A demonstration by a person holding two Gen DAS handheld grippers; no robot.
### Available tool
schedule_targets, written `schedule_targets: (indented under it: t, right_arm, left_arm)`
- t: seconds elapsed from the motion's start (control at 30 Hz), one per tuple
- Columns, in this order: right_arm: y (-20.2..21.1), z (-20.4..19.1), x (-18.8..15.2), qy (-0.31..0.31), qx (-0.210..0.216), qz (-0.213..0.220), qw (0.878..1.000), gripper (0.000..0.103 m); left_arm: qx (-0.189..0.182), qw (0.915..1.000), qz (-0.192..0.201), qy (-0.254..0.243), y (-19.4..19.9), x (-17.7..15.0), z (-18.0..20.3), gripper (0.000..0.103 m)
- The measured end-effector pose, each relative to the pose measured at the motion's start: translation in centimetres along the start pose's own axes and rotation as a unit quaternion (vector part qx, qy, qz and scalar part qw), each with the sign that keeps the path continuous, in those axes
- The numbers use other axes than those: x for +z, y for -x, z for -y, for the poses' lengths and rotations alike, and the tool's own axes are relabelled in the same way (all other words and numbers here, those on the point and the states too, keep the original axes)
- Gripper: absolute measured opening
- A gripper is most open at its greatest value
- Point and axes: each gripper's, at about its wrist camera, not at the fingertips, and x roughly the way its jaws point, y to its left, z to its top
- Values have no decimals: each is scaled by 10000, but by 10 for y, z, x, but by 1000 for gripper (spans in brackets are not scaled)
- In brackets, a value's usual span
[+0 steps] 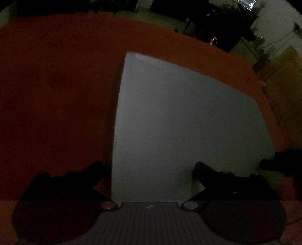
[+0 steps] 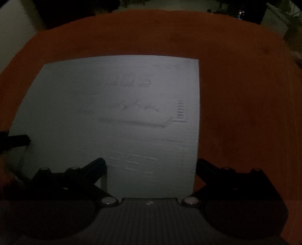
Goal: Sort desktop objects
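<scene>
The scene is very dark. A pale grey sheet of paper lies flat on the reddish-brown table. In the right wrist view the paper shows faint print and drawn marks. My left gripper is open, low over the paper's near left corner, its left finger over the table and its right finger over the paper. My right gripper is open over the paper's near right edge. Each gripper's tip shows at the edge of the other's view: the right one and the left one.
The table's curved far edge meets a dim room with dark furniture and a small lit device. A yellowish object stands beyond the table's right side.
</scene>
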Motion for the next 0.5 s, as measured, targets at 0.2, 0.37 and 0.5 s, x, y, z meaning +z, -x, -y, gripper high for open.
schedule_targets:
  t: [0.2,0.37,0.5]
  right_arm:
    - [32,26,0,-427,709,-164,9964,103]
    - [44,22,-7,-326,737,-207,9965,103]
    - [45,10,-20,78,517,-279,9982,103]
  left_arm:
    - [-95,9999,83,-6,35,-16,4,102]
    - [-82,9998,119,98,37,-17,-4,102]
    - [153,9998,7,143,23,-19,-6,103]
